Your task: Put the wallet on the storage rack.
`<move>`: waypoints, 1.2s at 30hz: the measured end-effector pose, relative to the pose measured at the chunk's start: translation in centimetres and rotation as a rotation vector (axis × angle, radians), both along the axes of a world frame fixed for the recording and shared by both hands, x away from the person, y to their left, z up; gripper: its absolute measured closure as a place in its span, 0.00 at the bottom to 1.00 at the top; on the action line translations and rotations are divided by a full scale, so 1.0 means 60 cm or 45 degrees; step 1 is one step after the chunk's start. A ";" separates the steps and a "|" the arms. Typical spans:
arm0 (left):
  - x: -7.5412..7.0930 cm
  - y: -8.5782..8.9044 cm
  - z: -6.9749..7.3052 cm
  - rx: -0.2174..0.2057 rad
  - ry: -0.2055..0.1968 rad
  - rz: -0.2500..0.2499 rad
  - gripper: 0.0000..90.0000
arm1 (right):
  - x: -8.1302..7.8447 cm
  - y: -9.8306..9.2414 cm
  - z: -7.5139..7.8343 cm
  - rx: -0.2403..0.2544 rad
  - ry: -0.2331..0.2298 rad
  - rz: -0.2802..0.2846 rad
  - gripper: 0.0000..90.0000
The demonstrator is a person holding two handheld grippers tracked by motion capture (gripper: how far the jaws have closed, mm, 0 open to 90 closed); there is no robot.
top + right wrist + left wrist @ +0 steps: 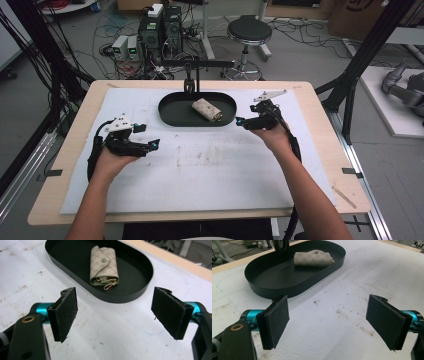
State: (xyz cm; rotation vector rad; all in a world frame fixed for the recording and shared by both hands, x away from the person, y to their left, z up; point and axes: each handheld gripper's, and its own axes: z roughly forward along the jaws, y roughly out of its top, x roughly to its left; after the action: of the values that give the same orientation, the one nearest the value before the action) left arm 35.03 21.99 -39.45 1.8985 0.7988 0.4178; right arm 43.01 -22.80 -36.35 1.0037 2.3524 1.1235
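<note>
The key pouch [103, 266] lies in the tray [140, 293] ahead of the right gripper [113, 312], nearer than the left gripper [327, 321]; both fingers wide, empty.

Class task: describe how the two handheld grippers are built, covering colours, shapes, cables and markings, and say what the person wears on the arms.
Each gripper, left gripper and right gripper, has a black body, turquoise fittings behind the jaws and a pale grey three-cornered plate on top. The pads are flat, dark, fuzzy rectangles. A brass-ringed hole marks the black frame. A black cable trails from each. The forearms are bare, with no sleeves in sight.
</note>
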 end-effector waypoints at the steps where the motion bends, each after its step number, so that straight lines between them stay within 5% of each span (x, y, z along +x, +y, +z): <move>1: 0.000 -0.001 -0.001 0.000 0.002 -0.002 0.21 | -0.005 -0.006 -0.001 0.009 -0.003 0.004 0.24; 17: 0.001 -0.010 -0.012 0.000 0.008 -0.007 0.21 | -0.074 -0.085 -0.034 0.122 -0.040 -0.057 0.24; 36: 0.000 -0.019 -0.032 -0.001 0.022 0.003 0.21 | -0.109 -0.132 -0.093 0.184 -0.066 -0.160 0.22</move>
State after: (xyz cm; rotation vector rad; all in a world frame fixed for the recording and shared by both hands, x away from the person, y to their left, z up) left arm 35.04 20.86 -41.35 1.9031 0.8130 0.4029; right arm 36.50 -30.70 -41.93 1.1405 2.1607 1.2689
